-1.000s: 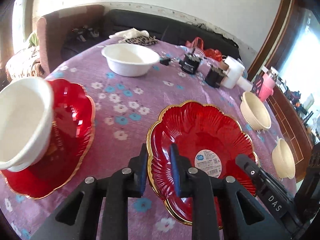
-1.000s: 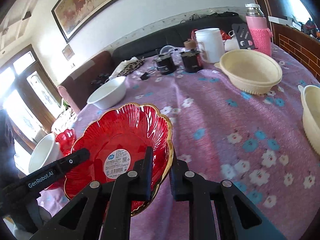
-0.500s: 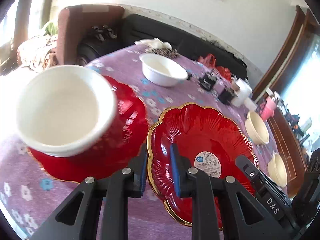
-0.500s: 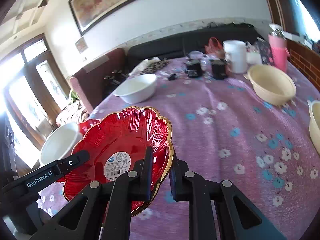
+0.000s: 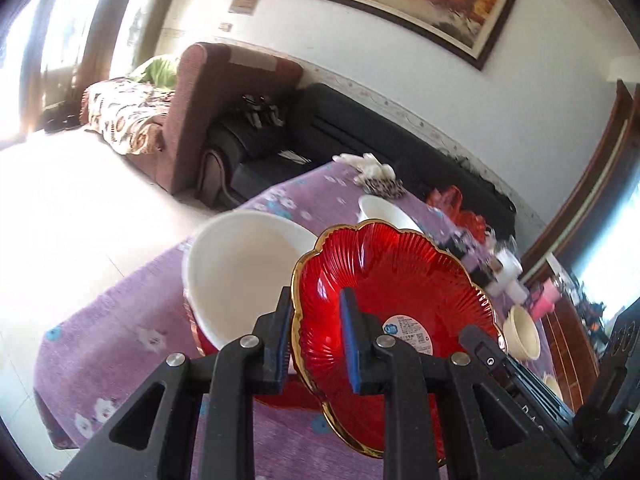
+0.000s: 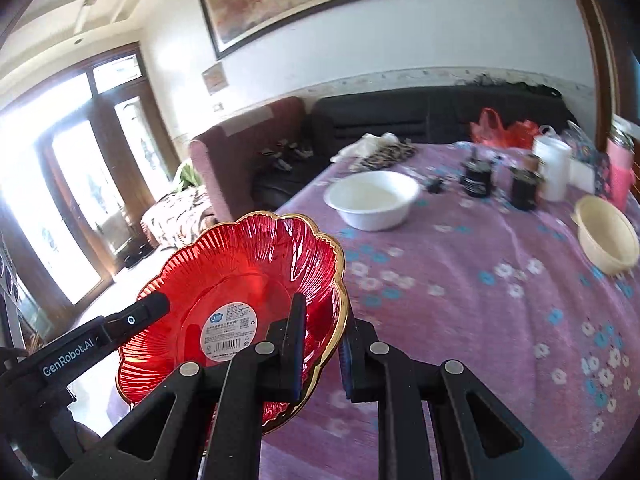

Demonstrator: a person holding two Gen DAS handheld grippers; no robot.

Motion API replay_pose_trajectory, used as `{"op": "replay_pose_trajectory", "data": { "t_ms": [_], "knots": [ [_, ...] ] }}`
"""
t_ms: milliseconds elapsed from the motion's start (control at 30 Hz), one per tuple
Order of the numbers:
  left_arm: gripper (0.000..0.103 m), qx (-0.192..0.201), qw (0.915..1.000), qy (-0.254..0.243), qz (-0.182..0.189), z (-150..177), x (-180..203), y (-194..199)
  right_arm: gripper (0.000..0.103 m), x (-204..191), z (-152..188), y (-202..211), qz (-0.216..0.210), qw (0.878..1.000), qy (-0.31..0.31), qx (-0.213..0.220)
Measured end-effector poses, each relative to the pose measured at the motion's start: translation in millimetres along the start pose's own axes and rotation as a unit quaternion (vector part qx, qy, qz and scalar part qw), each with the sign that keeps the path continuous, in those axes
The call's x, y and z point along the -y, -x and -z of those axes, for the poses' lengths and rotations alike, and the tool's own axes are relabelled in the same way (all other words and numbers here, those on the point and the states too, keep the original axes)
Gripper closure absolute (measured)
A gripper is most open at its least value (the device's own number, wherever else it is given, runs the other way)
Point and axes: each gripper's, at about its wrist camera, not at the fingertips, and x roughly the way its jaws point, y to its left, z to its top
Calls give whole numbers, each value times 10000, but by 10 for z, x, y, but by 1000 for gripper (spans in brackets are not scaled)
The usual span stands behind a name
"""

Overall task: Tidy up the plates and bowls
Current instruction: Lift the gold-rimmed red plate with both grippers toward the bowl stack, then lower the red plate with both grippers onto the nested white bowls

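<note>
The red plate [image 5: 394, 280], glossy, ribbed and scalloped with a gilt rim, is held above the table, clamped at opposite edges by the left gripper [image 5: 316, 344] and the right gripper [image 6: 322, 350]. Just beyond it, a smooth white bowl [image 5: 236, 268] is seen resting on a second red plate [image 5: 280, 396]. Farther off on the flowered purple cloth [image 6: 460, 280], another white bowl [image 6: 372, 200] and a ridged cream bowl [image 6: 608, 240] are left ungathered; the task is judged barely begun.

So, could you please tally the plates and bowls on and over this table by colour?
Red plates: 2, the held plate and the plate under a bowl.
White bowls: 2, the near white bowl and the far white bowl.
Cream bowls: 2, the cream bowl and a second cream bowl, barely visible.
Total: 6.
</note>
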Motion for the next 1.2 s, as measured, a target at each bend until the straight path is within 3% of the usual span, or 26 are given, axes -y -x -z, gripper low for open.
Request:
{"op": "replay_pose_trajectory", "data": {
  "t_ms": [400, 1200],
  "knots": [
    [83, 354, 9977, 517, -267, -267, -530, 118, 86, -619, -150, -342, -269, 9985, 475, -94],
    [83, 52, 9971, 539, -539, -337, -720, -339, 86, -708, -156, -883, -102, 9966, 662, -471]
  ]
}}
